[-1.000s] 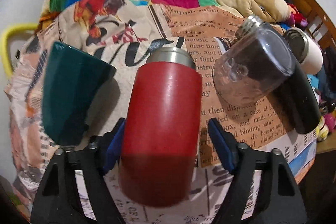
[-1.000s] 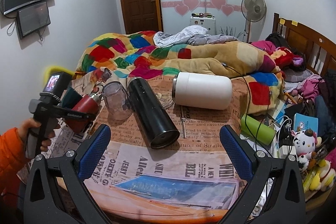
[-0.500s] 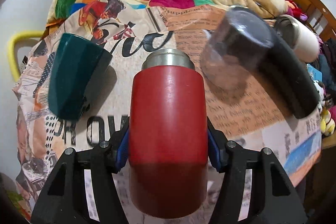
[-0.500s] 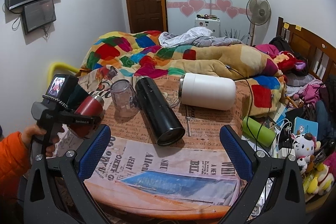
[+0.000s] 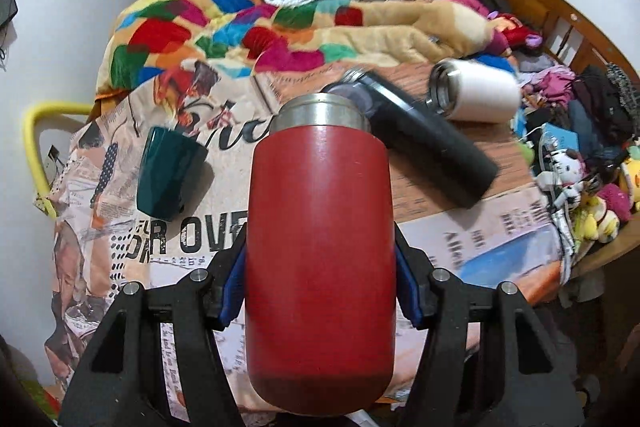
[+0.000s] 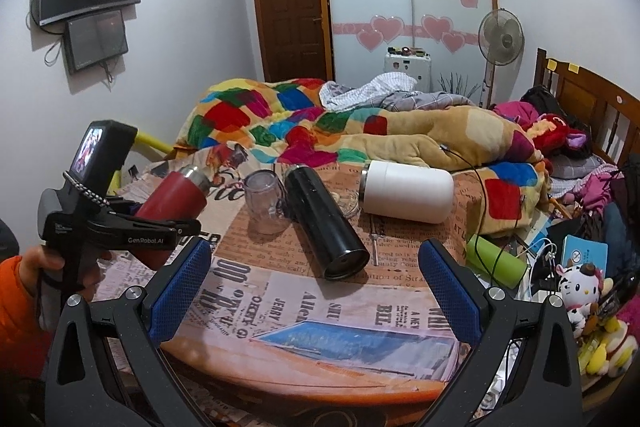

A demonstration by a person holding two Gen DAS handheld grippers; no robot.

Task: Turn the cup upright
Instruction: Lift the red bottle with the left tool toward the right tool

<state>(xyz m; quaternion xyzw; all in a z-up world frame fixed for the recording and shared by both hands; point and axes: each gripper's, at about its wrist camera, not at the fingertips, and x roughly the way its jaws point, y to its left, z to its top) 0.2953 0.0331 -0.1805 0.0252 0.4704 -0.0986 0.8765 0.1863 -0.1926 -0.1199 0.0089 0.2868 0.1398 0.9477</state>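
My left gripper (image 5: 320, 287) is shut on a red cup (image 5: 320, 247) with a steel rim, gripping its lower body. The cup is lifted off the table and tilted, its rim pointing away from the camera. In the right wrist view the red cup (image 6: 172, 199) slants up to the right in the left gripper (image 6: 160, 227), above the table's left side. My right gripper (image 6: 316, 283) is open and empty over the table's near edge.
On the newspaper-covered round table (image 6: 320, 379) lie a black flask (image 6: 324, 223), a white flask (image 6: 408, 193), a clear cup (image 6: 264, 199) and a green bottle (image 6: 496, 261). A dark green cup (image 5: 168, 179) stands upside down at left. A bed with a colourful quilt (image 6: 280, 123) lies behind.
The left gripper closed on the red cup, then lifted it and tilted it toward upright. The right gripper stayed open and rose a little.
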